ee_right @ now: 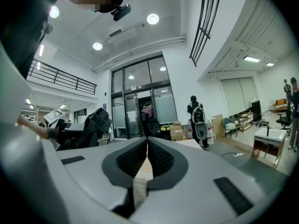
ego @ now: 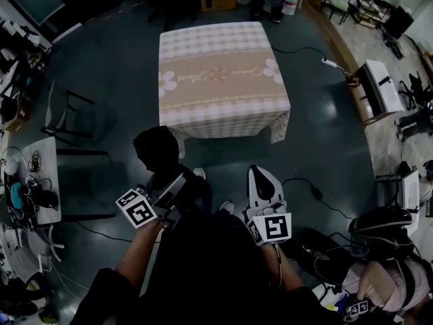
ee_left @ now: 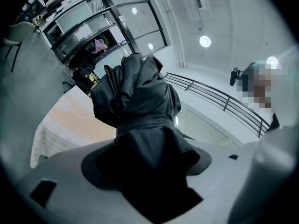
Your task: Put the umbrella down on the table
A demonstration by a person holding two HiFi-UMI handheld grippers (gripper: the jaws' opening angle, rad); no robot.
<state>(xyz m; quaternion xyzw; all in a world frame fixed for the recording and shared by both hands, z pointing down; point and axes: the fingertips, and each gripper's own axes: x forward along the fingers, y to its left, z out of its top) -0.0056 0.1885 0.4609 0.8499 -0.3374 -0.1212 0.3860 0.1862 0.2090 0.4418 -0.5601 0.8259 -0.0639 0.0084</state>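
A folded black umbrella (ego: 156, 152) is held in front of me, short of the table, with my left gripper (ego: 170, 185) shut on it. In the left gripper view the umbrella (ee_left: 134, 101) bunches up between the jaws of the left gripper (ee_left: 145, 169) and hides the pads. The square table (ego: 223, 80) under a checked cloth stands farther ahead on the dark floor, its top bare. My right gripper (ego: 261, 176) hangs beside the left one, shut and empty. In the right gripper view the right gripper (ee_right: 147, 143) has its pads pressed together, with the umbrella (ee_right: 96, 121) at the left.
A small white side table (ego: 42, 181) with clutter and a dark chair (ego: 67, 117) are at the left. A white desk (ego: 379, 87) and floor cables lie at the right. A dark bag (ego: 381, 227) sits near my right side. A person with a backpack (ee_right: 196, 115) stands far off.
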